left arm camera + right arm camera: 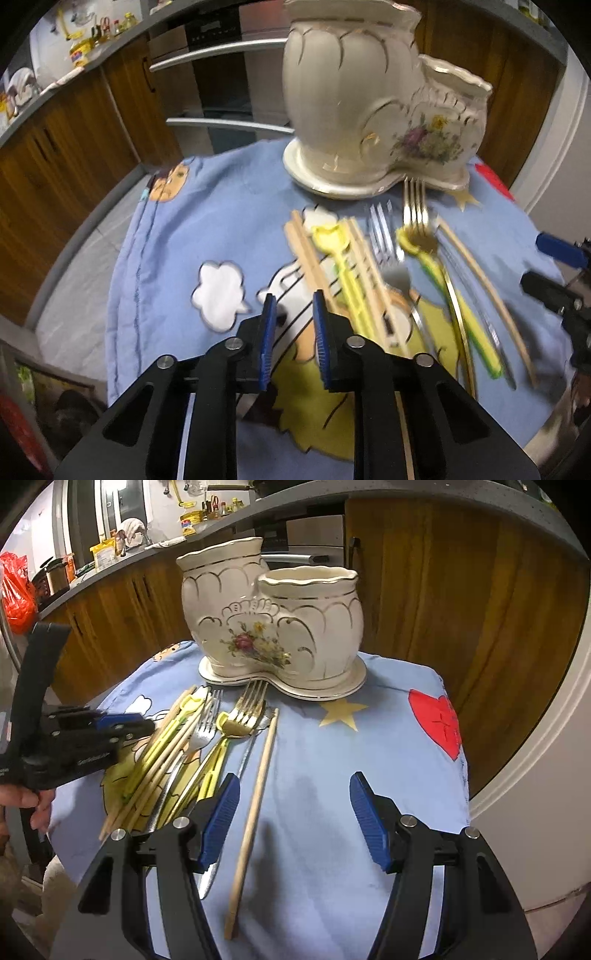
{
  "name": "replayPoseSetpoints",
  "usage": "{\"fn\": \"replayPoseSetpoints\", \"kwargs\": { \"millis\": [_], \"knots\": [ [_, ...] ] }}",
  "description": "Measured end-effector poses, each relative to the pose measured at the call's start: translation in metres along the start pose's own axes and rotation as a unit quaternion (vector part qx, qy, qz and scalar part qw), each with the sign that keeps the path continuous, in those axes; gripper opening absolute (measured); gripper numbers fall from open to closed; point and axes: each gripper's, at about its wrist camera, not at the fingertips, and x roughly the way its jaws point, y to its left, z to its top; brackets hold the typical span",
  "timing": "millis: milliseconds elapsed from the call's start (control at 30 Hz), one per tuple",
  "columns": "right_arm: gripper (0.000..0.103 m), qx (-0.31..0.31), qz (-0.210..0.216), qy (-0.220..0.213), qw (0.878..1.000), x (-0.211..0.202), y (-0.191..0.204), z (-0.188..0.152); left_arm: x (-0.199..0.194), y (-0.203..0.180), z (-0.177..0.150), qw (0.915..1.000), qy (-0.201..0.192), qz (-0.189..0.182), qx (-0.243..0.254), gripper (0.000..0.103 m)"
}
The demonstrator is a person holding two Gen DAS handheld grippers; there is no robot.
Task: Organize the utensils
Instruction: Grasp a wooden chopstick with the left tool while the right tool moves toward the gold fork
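Utensils (207, 749): gold and steel forks, yellow plastic pieces, pale wooden chopsticks, all heaped loosely on blue cartoon-print cloth (332, 775) just in front of cream ceramic twin-pot holder (273, 627) with gold trim and painted flowers. One long wooden chopstick (255, 786) lying apart, right of heap.

Progress, judged from what shows: barely begun. Both holder mouths apparently bare of handles in right wrist view; nothing lifted; whole heap left to sort and stand in pots.

Left gripper (293, 306): blue pads drawn near together with narrow gap, no utensil visibly pinched, tips over cloth at heap's left edge, beside chopstick ends. Right gripper (293, 801): blue pads spread wide, bare cloth between, lone chopstick just inside its left pad, not touched.

Differences between views: right wrist view gives both pot openings, red heart patch (439, 720), yellow star, left gripper from side with hand on its handle. Left wrist view hides pot interiors behind tall near pot (340, 110), blurs heap, catches only tips of right gripper at far right edge.
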Motion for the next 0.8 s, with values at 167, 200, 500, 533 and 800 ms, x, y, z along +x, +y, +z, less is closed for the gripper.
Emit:
{"fn": "replayPoseSetpoints", "kwargs": {
  "millis": [167, 200, 500, 533, 800],
  "knots": [
    [0.062, 0.013, -0.004, 0.002, 1.0, 0.001, -0.004, -0.001, -0.004, 0.003, -0.004, 0.9997, -0.001, -0.009, -0.021, 0.02],
    [0.062, 0.014, -0.004, 0.001, 1.0, 0.0, -0.004, -0.001, -0.008, 0.003, -0.003, 0.9996, -0.01, -0.01, -0.026, 0.02],
    [0.063, 0.016, -0.006, -0.004, 1.0, -0.005, -0.005, -0.001, -0.005, -0.005, -0.001, 0.9998, -0.007, -0.008, -0.016, 0.02],
    [0.063, 0.017, -0.006, -0.004, 1.0, -0.004, -0.005, -0.001, -0.005, -0.005, -0.001, 0.9998, -0.006, -0.009, -0.019, 0.02],
    [0.063, 0.019, -0.007, -0.002, 1.0, -0.003, -0.005, -0.002, -0.001, -0.013, 0.005, 0.9999, -0.01, -0.006, -0.008, 0.02]
  ]
}}
